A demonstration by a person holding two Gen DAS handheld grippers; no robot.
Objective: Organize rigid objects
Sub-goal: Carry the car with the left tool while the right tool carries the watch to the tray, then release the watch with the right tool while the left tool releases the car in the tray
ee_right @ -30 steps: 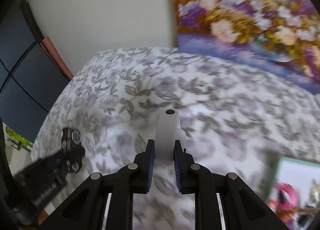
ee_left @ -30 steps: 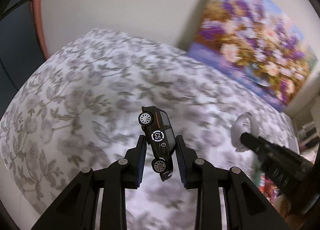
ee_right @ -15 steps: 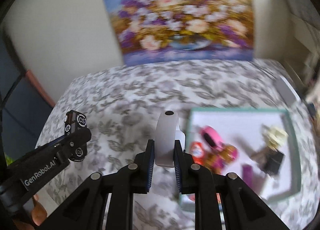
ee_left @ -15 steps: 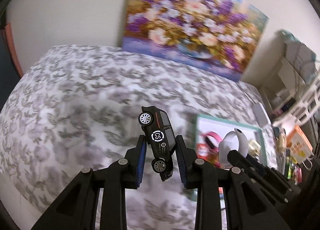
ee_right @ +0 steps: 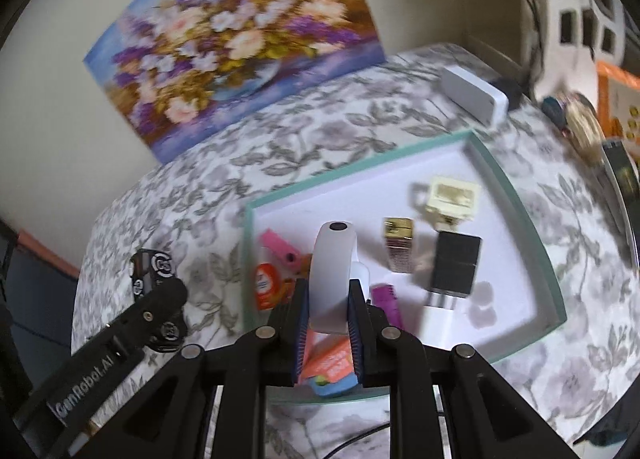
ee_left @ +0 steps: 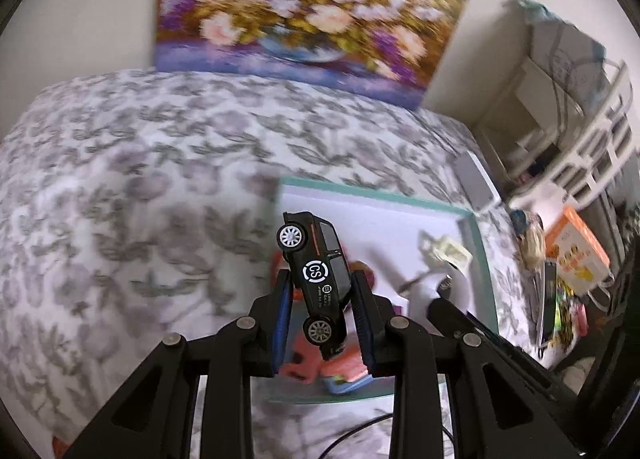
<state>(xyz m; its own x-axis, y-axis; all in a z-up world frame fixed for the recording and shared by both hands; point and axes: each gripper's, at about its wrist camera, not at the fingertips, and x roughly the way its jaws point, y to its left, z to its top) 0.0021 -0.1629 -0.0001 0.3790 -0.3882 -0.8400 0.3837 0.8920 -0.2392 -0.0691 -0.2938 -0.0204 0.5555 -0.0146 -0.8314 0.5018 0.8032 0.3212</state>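
Black toy car (ee_left: 316, 279): I have it clenched nose-up in the left gripper (ee_left: 322, 323), tray (ee_left: 478, 255) below for dropping.
White curved piece (ee_right: 332, 279): right gripper (ee_right: 329, 335) clamps it, tray (ee_right: 520, 211) beneath.

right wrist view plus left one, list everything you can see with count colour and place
toy car: 1, black, in left hand-held gripper
curved white piece: 1, in right hand-held gripper
tray: 1, teal rim, white floor, on bed
black block: 1, in tray
gold box: 1, in tray
cream box: 1, in tray
pink piece: 1, in tray
painting: 1, floral, against wall
bedspread: 1, grey floral
left hand-held gripper: black, shut on car
right hand-held gripper: black, shut on white piece
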